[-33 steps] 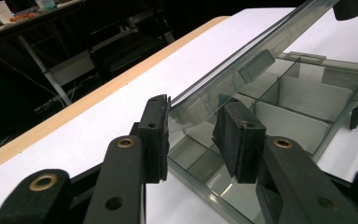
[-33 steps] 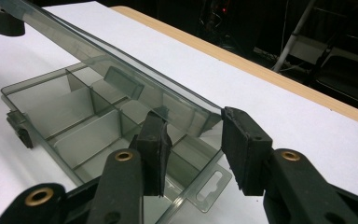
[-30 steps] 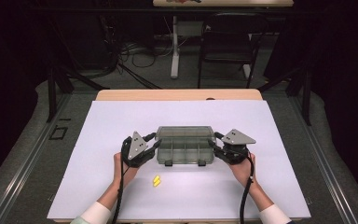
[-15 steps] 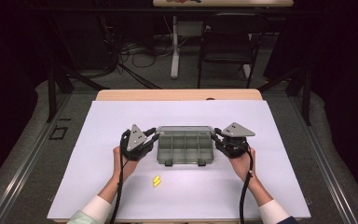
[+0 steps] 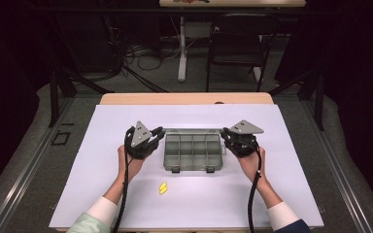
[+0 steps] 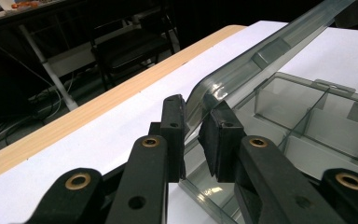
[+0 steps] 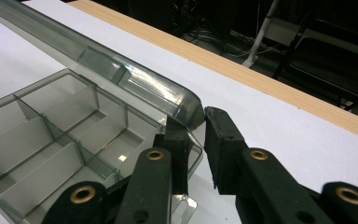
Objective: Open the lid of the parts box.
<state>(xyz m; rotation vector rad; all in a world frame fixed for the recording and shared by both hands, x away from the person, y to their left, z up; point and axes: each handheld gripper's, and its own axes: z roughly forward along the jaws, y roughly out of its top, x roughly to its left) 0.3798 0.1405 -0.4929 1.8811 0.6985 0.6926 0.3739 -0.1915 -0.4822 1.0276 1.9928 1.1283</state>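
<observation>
Now the left claw (image 5: 159,133) and the right claw (image 5: 225,132) sit at opposite ends of a smoky-grey, see-through organiser box (image 5: 193,151), which lies near the middle of the white-covered worktop (image 5: 291,194). Each claw has its jaws drawn narrow on an end corner of the box's hinged lid (image 6: 242,70), and both pairs of jaws have just been closing, with the lid's edge between them. In the left gripper view the left claw (image 6: 193,135) has the rounded corner of the lid running between its two black pads, the lid raised at a slant above the open tray and its dividers. The right gripper view shows the same at the other end: the right claw (image 7: 196,144) pinches the curved corner of the lid (image 7: 135,79), which stands tilted over the compartments. From the high view the tray's divided compartments lie open to the camera and the lid rises along the far edge, between the two claws. A small yellow piece (image 5: 163,188) lies on the worktop nearer the person, apart from the box and just beside the left forearm (image 5: 121,187). The person's sleeves show at the bottom edge of that view, and a cable trails from each claw along the arm.
</observation>
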